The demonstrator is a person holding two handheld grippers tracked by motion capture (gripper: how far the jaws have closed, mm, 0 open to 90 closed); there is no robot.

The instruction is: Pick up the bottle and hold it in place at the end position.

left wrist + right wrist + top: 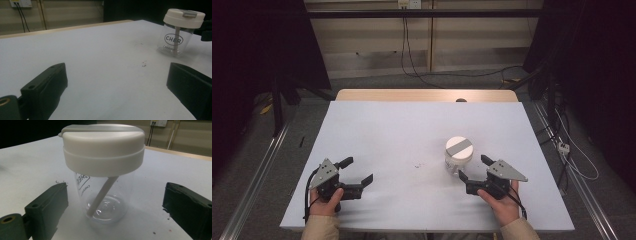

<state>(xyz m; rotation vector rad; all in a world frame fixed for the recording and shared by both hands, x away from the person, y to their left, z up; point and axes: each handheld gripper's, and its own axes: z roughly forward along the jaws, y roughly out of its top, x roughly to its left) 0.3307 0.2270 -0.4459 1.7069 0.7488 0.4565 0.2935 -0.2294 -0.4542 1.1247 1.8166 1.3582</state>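
white table (pixel 412 130): open right tool (pixel 472 167) flanks clear cup (pixel 458 156).

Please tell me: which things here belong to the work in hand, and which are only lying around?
Belonging to the work:
- clear cup with white lid and straw
- right gripper, open, jaws either side of the cup, not touching it
- left gripper, open, well away from the cup

Only lying around:
- dark specks on the white table
- cables on the floor

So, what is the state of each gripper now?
Left gripper: open, holding nothing.
Right gripper: open, jaws either side of the cup, not gripping.
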